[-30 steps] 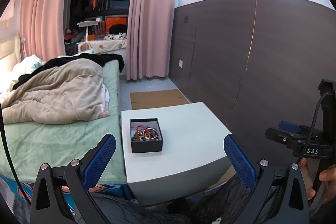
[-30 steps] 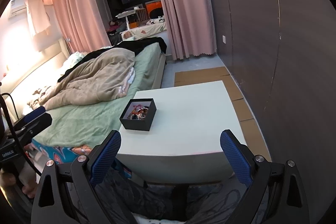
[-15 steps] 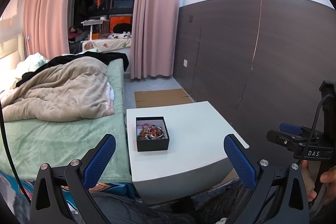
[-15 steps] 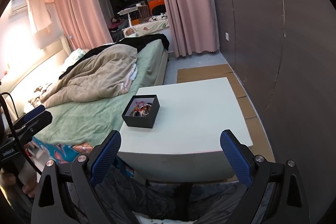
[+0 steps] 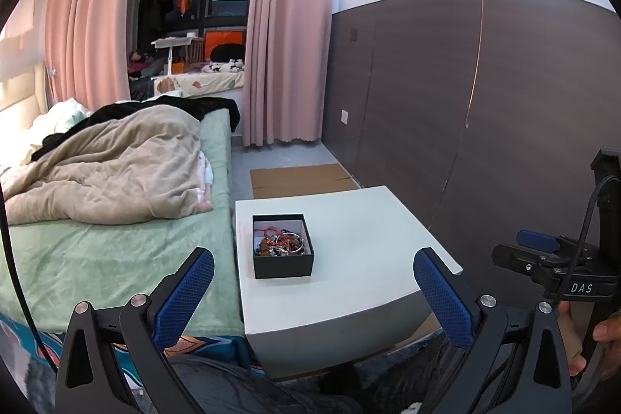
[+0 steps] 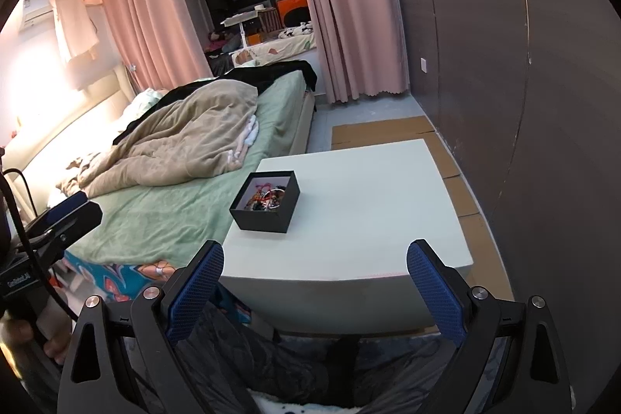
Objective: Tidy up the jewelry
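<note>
- The black box sits on the white desk, on the side next to the bed, with its lid off.
- Inside the box lies a tangle of jewelry: a red cord, dark beads and a silvery ring or bangle can be made out, the rest is too small to tell apart.
- In the right wrist view the same box stands near the desk's bed-side edge, with bare white top stretching away from it toward the dark panelled wall.
- The left gripper hovers short of the desk's near edge, its jaws spread wide with nothing between the blue pads.
- The right gripper also hangs before the near edge of the desk, jaws wide apart and empty.
- Both grippers are well apart from the box.
- A hand holding the right gripper's handle shows at the right rim of the left wrist view.
- A beige blanket is heaped on the bed's green sheet; pink curtains hang beyond.
- Flattened cardboard lies on the floor behind the desk.
</note>
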The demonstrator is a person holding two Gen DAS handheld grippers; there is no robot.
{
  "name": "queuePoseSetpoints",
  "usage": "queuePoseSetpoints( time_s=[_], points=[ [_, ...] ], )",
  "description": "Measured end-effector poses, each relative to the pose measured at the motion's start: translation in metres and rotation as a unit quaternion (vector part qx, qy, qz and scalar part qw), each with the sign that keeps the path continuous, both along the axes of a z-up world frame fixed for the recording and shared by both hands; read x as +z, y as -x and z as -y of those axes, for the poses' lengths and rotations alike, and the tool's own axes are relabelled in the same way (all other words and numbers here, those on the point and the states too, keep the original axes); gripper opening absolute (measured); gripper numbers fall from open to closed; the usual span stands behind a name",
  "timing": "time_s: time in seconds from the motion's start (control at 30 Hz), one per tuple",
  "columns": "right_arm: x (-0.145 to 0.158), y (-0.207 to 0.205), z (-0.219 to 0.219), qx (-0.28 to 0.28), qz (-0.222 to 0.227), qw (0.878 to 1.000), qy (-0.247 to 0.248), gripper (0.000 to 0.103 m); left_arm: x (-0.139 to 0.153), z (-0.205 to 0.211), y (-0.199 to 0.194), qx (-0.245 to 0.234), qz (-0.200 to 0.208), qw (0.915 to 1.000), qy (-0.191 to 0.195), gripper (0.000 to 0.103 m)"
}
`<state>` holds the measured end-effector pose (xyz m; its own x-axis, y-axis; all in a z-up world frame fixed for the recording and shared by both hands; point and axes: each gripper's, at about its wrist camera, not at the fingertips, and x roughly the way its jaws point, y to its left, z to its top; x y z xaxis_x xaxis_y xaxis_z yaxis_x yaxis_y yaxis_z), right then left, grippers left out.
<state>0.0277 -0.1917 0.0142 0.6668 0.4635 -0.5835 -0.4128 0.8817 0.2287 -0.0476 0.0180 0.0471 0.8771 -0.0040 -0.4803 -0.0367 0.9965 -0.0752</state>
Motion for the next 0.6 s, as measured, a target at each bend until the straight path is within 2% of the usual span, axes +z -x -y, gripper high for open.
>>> queuePoseSetpoints(
  time_s=[0.6],
  points=[
    [-0.0043, 0.0019, -0.0033, -0.019, 0.002, 1.0, 0.022, 0.096, -0.0078, -0.0042, -0.003, 0.011, -0.006, 0.9999, -0.001, 0.103]
  ],
)
